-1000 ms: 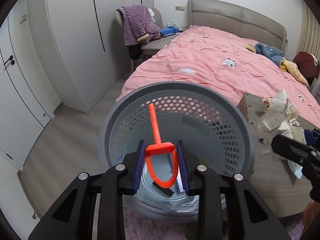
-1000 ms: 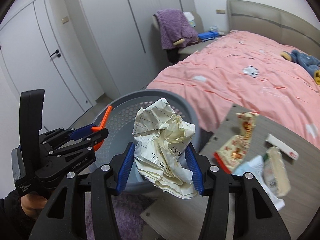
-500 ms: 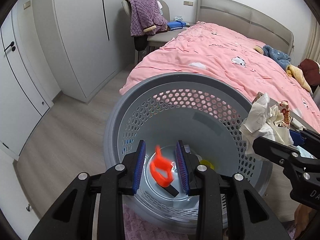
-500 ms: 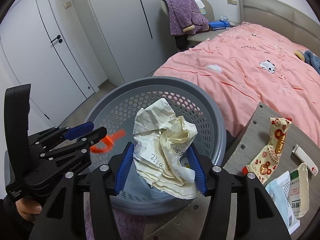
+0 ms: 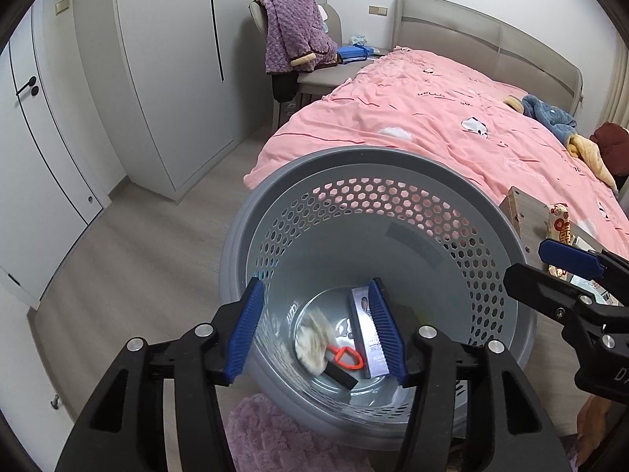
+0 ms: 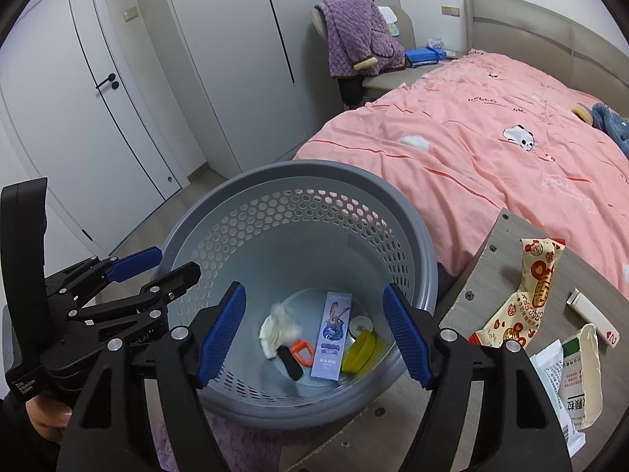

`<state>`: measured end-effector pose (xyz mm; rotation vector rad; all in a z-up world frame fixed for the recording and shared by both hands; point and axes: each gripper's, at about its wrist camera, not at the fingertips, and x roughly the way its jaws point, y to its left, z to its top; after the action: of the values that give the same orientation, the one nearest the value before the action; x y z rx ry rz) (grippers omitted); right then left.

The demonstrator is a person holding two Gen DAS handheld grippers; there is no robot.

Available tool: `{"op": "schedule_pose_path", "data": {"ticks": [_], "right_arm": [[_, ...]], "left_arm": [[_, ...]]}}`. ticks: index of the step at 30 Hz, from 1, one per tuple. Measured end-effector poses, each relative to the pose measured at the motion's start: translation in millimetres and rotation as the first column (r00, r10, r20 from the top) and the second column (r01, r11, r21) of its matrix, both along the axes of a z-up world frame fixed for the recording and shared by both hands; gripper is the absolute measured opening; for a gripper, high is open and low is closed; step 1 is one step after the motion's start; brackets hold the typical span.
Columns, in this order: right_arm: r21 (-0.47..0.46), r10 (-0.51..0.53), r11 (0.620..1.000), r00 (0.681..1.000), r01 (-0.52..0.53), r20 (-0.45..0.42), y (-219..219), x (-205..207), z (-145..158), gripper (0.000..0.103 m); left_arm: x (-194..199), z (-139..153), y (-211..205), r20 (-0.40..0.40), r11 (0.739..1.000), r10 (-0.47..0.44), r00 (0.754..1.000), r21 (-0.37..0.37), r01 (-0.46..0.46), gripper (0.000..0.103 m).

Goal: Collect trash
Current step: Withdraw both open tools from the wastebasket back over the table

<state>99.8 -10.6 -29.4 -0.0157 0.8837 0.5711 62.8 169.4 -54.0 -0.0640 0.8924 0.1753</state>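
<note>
A grey perforated basket point(image 5: 377, 165) point(image 6: 298, 169) stands on the floor below both grippers. On its bottom lie a crumpled paper ball point(image 5: 312, 344) point(image 6: 281, 328), an orange plastic piece point(image 5: 348, 358) point(image 6: 302, 354), a purple carton point(image 6: 332, 334) and a yellow lid point(image 6: 361, 350). My left gripper point(image 5: 316, 283) point(image 6: 175, 261) hangs over the basket's near rim, its jaws opening with nothing between them. My right gripper point(image 6: 314, 288) point(image 5: 528, 261) is also above the basket, jaws opening and empty.
A wooden table point(image 6: 491, 267) beside the basket holds a red and yellow snack wrapper point(image 6: 530, 291), white packets point(image 6: 570, 377) and a small white tube point(image 6: 589, 310). A pink bed point(image 6: 491, 137) lies behind, with a chair under a purple garment point(image 6: 354, 39). A purple rug point(image 5: 267, 432) lies below.
The left gripper let go of the orange piece and the right let go of the crumpled paper. Both now lie in the basket, and both pairs of jaws stand wider.
</note>
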Motion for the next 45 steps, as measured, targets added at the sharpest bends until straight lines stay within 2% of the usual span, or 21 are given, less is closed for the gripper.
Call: {"op": "schedule_pose_path", "data": {"ticks": [19,30,45], "right_arm": [[-0.004,-0.028,1.000,0.999,0.029,0.032,-9.8,-18.0,4.5,0.079],[0.007,-0.062,0.998,0.997,0.062,0.054,-27.7,-37.3,11.0,0.083],[0.008,-0.181,0.983,0.981,0.181,0.075,-94.8,-62.4,17.0,0.086]], "left_arm": [[-23.7,13.0,-2.7,0.029,0.999,0.041,0.999,-0.002,-0.041,0.068],[-40.7,21.8,-17.9,0.045,1.000,0.022,0.999,-0.010,-0.022,0.069],[-57.1,30.2,-65.2,0.051,0.998,-0.062,0.997,-0.027,0.064,0.069]]}}
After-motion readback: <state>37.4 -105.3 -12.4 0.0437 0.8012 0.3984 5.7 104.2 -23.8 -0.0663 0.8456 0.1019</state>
